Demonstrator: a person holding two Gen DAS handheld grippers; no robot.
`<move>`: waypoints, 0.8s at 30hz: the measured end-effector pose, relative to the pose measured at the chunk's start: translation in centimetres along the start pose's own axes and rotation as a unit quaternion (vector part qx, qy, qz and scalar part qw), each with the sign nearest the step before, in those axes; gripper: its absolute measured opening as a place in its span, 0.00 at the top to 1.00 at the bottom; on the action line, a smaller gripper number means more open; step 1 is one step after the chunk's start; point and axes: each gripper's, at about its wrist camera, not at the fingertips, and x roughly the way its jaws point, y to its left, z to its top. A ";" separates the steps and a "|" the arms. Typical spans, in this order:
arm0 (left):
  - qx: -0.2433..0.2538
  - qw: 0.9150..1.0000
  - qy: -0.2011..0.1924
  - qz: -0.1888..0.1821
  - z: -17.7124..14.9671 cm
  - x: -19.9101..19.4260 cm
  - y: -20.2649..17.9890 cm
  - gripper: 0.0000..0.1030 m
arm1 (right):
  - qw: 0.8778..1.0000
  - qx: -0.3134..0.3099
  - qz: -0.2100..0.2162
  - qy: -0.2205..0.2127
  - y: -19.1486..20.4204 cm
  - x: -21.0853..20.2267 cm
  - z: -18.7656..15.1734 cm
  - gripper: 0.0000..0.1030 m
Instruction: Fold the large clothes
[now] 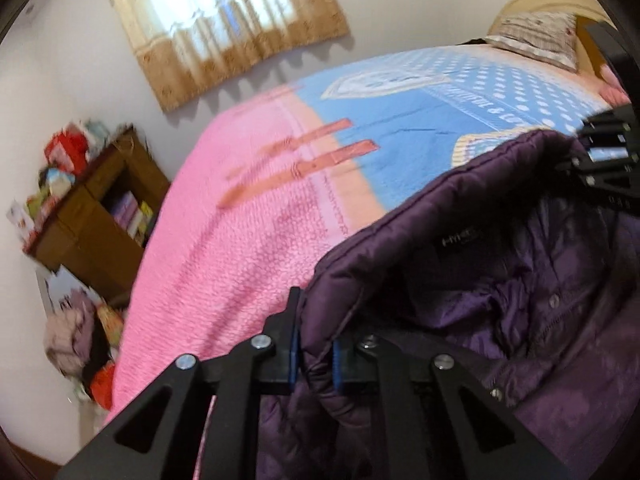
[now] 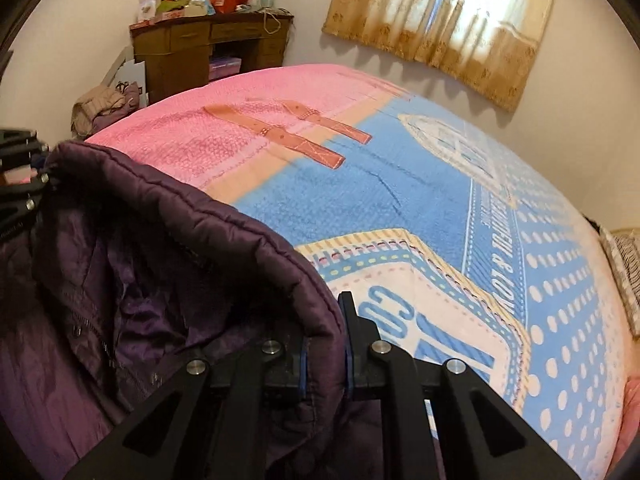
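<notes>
Currently: both tongs pinching the jacket collar edge

Left tongs [image 1: 314,354]: closed on the quilted rim of the purple jacket [image 1: 460,280], blue pads either side of the fabric fold. Tool points across the bed, tilted, with the jacket hanging to its right. Left view is motion-blurred.

Jacket: dark purple, puffy, collar edge stretched in an arc between the two tools, lining and snaps facing the cameras. Lower body drops out of frame, so I can't tell whether it touches the bed.

Right tongs [image 2: 324,354]: clamped on the same rim of the jacket [image 2: 168,240] at the opposite end, jacket off to its left. Left tool shows at the far left edge of the right view.

Room: bedspread [image 2: 400,200], pink then blue with dots, lies flat beyond the jacket. Wooden table [image 2: 208,48], cluttered on top, stands past the bed's far edge by the wall; clothes pile [image 2: 104,108] beside it. Curtained window [image 2: 448,12] on the wall above the bed. Pillow [image 1: 536,36] at the headboard end.
</notes>
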 end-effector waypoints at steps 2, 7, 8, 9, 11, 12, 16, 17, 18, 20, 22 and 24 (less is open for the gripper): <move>0.028 0.999 -0.014 0.008 -0.8 -0.7 -0.7 0.87 | 1.000 -0.014 -0.004 0.000 0.4 -0.3 -0.8 0.88; 0.081 0.996 -0.017 0.026 -3.1 -0.9 -2.2 0.87 | 0.998 -0.058 -0.018 0.012 1.9 -0.4 -3.6 0.89; 0.094 0.995 -0.017 0.032 -3.6 -0.8 -2.5 0.87 | 0.997 -0.066 -0.021 0.014 2.1 -0.3 -4.0 0.89; 0.108 0.993 -0.019 0.038 -4.1 -0.7 -2.8 0.87 | 0.997 -0.074 -0.025 0.018 2.4 -0.2 -4.6 0.89; 0.138 0.989 -0.022 0.053 -4.9 -0.4 -3.6 0.87 | 0.996 -0.081 -0.029 0.023 2.6 0.1 -5.1 0.89; 0.147 0.987 -0.022 0.057 -5.2 -0.3 -3.9 0.87 | 0.996 -0.081 -0.030 0.024 2.7 0.2 -5.4 0.89; 0.165 0.984 -0.014 0.067 -5.7 0.4 -4.3 0.87 | 0.995 -0.086 -0.034 0.034 3.4 0.5 -6.0 0.89; 0.168 0.983 -0.011 0.068 -5.7 0.6 -4.3 0.87 | 0.994 -0.091 -0.035 0.040 3.5 0.8 -6.2 0.89; 0.170 0.983 -0.008 0.066 -5.8 0.9 -4.5 0.87 | 0.993 -0.100 -0.039 0.045 3.8 1.0 -6.4 0.89; 0.174 0.983 -0.002 0.064 -6.1 1.1 -4.7 0.87 | 0.991 -0.114 -0.048 0.045 4.2 1.1 -6.6 0.89; 0.171 0.983 0.004 0.061 -6.3 1.5 -4.7 0.87 | 0.990 -0.120 -0.049 0.055 4.4 1.3 -6.7 0.89; 0.165 0.985 0.005 0.056 -6.5 1.6 -4.7 0.87 | 0.989 -0.127 -0.050 0.057 4.4 1.0 -6.5 0.88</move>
